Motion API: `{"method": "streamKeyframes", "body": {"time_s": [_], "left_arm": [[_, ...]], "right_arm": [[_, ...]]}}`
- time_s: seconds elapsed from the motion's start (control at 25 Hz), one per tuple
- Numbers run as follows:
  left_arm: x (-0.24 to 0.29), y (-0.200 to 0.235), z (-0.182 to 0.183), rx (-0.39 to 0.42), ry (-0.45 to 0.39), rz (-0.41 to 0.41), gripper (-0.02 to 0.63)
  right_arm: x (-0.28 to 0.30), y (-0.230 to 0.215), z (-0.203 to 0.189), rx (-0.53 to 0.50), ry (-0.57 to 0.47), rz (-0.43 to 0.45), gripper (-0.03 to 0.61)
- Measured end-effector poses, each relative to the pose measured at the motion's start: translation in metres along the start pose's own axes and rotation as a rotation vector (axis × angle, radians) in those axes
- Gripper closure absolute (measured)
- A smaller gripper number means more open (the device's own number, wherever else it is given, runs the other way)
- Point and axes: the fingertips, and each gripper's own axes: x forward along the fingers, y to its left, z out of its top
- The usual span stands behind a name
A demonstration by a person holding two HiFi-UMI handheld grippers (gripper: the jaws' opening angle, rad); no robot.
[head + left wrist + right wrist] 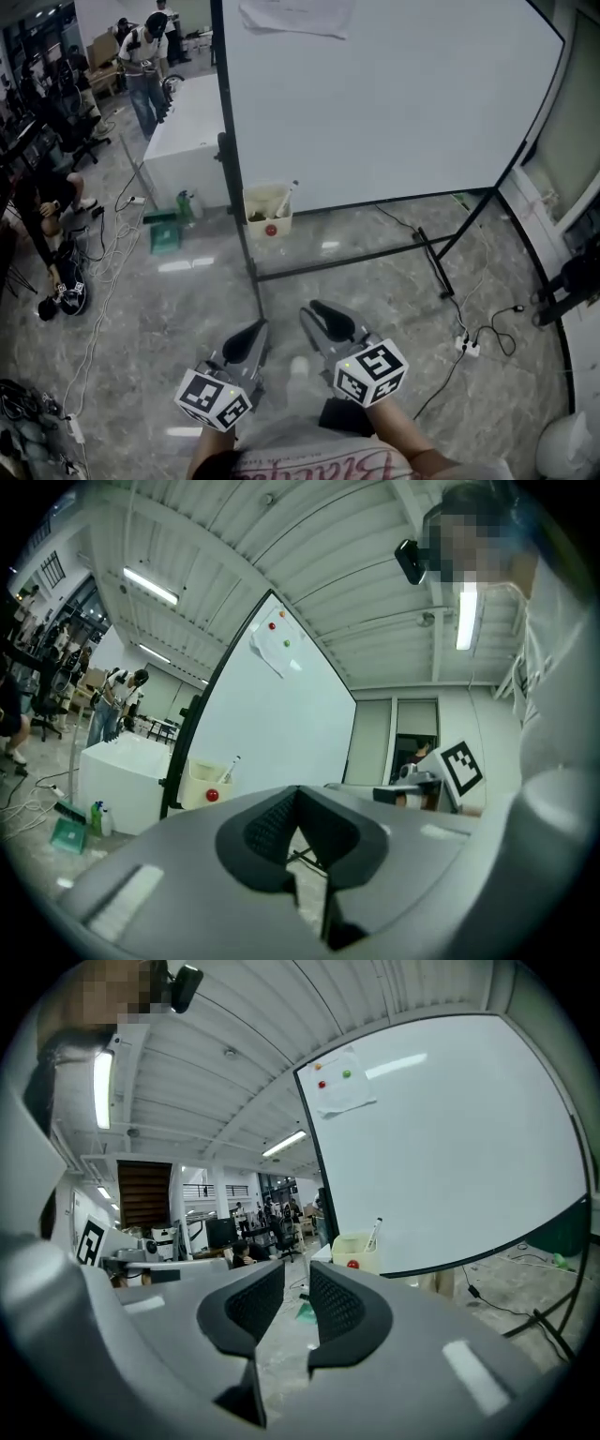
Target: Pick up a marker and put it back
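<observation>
A white marker (286, 197) stands upright in a cream bin (267, 217) hung at the lower left corner of the whiteboard (394, 94). Both grippers are held low, near the person's body and well short of the bin. My left gripper (253, 333) has its pads touching and nothing between them. My right gripper (325, 317) shows a narrow gap between its pads and holds nothing. In the left gripper view the left gripper (298, 797) points toward the bin (208, 785) and marker (230, 767). In the right gripper view the right gripper (297, 1283) sits below the bin (354, 1252) and marker (374, 1233).
The whiteboard stands on black legs (356, 258) that spread over the marbled floor. A cable runs to a power strip (467, 346) at the right. A white cabinet (187, 141) and a green bottle (184, 206) stand left of the board. People (141, 56) are at the far left.
</observation>
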Motion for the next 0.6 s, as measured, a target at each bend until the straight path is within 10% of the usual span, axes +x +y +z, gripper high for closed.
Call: {"method": "streamKeyframes", "body": {"time_s": [0.6], "left_arm": [[0.109,0.100,0.035,0.003,-0.042,0.095,0.614]], "right_arm": [[0.180,-0.144,0.030,-0.068,0.083,-0.044,0.422]]}}
